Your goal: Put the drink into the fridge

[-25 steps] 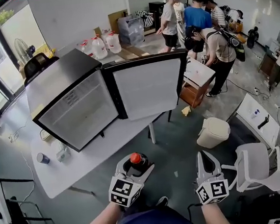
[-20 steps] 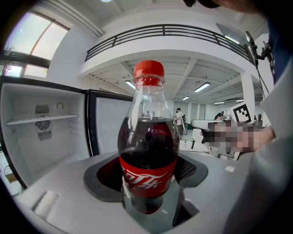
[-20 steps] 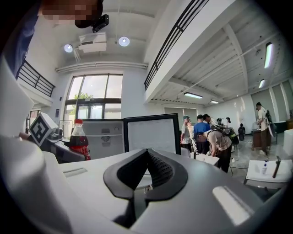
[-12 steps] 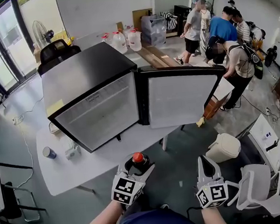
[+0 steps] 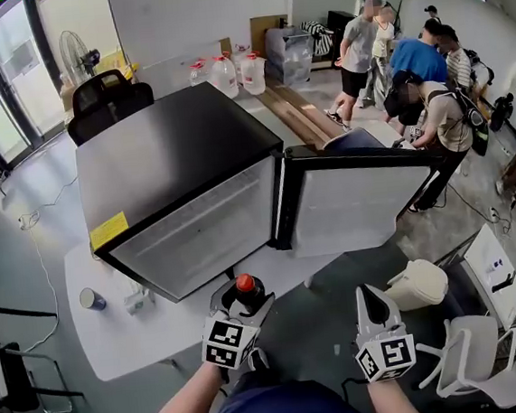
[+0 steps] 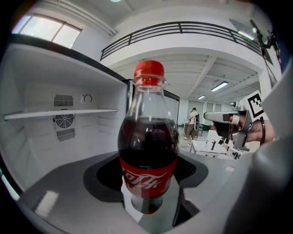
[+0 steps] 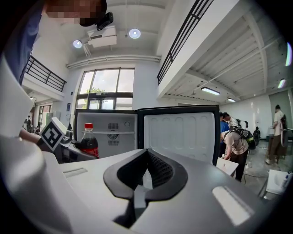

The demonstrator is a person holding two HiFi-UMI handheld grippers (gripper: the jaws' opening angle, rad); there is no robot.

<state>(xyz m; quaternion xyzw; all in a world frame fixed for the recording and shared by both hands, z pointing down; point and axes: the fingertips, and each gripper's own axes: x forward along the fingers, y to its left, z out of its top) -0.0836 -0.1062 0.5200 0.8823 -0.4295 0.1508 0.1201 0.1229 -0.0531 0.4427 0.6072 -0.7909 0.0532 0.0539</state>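
While I am holding my left gripper up in front of the open fridge, its jaws are clamping the cola bottle low on its body, at the red label and below it. The bottle is standing upright between them, its red cap pointing up. It is hanging outside the fridge, just before the opening, over the near edge of the white table that the fridge is sitting on. Through the left gripper view I am looking past the bottle at the white interior, where a shelf is running across above a round vent. The fridge door is swinging wide to the right. My right gripper is hovering to the right of the left one, apart from it and pointing toward the fridge and its door; its jaws are resting together on nothing. A small blue cup is standing on the table's left part, and several people are standing or bending over beyond the door.
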